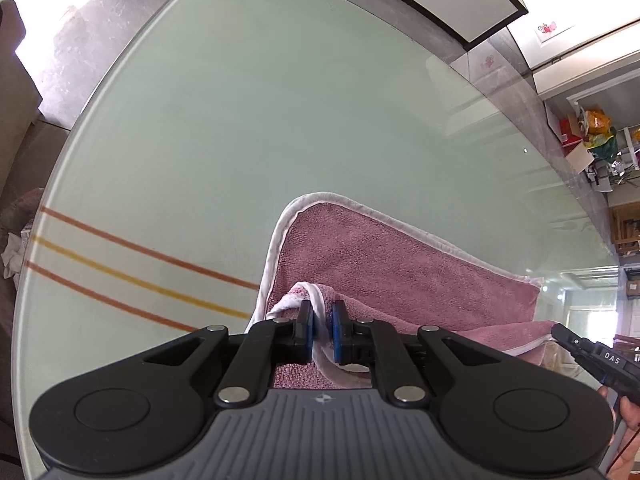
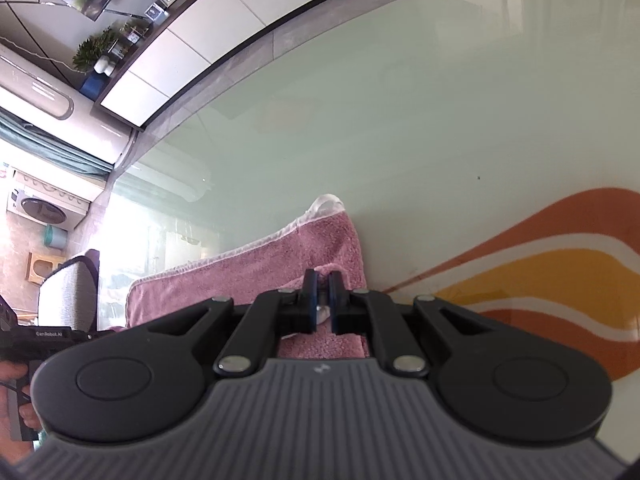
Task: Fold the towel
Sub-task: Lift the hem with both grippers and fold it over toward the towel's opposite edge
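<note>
Left gripper (image 1: 322, 322) pinching the towel's (image 1: 400, 276) white-hemmed corner, right gripper (image 2: 323, 296) clamped on another corner (pink terry), towel lying mid-tabletop (image 1: 240, 120), stripes (image 1: 132, 260) alongside.

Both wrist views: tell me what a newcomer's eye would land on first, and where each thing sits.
The pink terry towel with white trim draws the eye first, lying low and centre on the pale green glass table. Next, the left gripper and the right gripper are each shut on a near corner of it. Then the orange and yellow stripes painted on the glass stand out, to the right of the towel in the right wrist view.
</note>
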`<move>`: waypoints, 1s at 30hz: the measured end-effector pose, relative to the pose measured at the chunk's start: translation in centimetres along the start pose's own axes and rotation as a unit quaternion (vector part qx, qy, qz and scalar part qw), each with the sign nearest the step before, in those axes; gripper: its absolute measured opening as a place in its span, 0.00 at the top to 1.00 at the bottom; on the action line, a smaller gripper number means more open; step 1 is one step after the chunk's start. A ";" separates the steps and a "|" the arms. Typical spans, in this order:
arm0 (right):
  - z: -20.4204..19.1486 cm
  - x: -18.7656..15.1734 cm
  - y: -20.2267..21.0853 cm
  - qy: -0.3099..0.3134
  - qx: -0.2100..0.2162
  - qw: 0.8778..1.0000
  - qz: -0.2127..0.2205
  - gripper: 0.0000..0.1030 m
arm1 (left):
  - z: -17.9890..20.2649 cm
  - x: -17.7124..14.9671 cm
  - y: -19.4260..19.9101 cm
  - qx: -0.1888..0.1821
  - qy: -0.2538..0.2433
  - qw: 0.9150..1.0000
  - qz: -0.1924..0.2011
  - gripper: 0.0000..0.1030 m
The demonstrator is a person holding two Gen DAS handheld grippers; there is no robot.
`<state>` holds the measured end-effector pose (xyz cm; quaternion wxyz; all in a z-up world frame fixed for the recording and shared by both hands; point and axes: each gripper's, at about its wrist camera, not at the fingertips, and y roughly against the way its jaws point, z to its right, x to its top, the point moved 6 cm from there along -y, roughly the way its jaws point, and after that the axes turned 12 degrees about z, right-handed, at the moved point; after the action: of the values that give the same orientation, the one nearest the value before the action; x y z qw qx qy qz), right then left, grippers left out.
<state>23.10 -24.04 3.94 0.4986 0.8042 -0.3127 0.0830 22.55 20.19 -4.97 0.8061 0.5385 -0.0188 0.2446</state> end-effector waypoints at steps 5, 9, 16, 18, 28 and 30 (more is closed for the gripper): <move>0.0 -0.1 1.1 -0.015 0.009 1.000 0.002 0.95 | -0.3 -0.2 0.1 -0.006 0.010 1.000 0.001 0.90; -0.7 0.1 2.4 -0.010 0.027 1.000 0.011 0.95 | 0.3 -0.6 2.0 -0.025 0.002 1.000 0.017 0.89; -1.1 1.3 4.0 -0.021 0.040 0.998 0.035 0.95 | -0.1 -0.1 4.0 -0.034 0.017 0.999 0.038 0.89; -1.1 1.7 3.5 -0.027 0.036 0.998 0.036 0.95 | -0.2 0.3 3.7 -0.033 0.024 0.999 0.036 0.89; 0.4 2.0 -0.4 -0.057 0.014 0.998 0.020 0.95 | -0.4 1.9 0.5 -0.013 0.033 0.999 0.022 0.89; 0.6 2.1 -0.9 -0.064 0.014 0.998 0.017 0.95 | -0.6 2.2 -0.2 -0.011 0.039 0.999 0.018 0.89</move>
<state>25.19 -25.15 3.87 0.4646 0.8094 -0.3565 0.0443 24.44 21.52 -4.77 0.8077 0.5188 0.0000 0.2800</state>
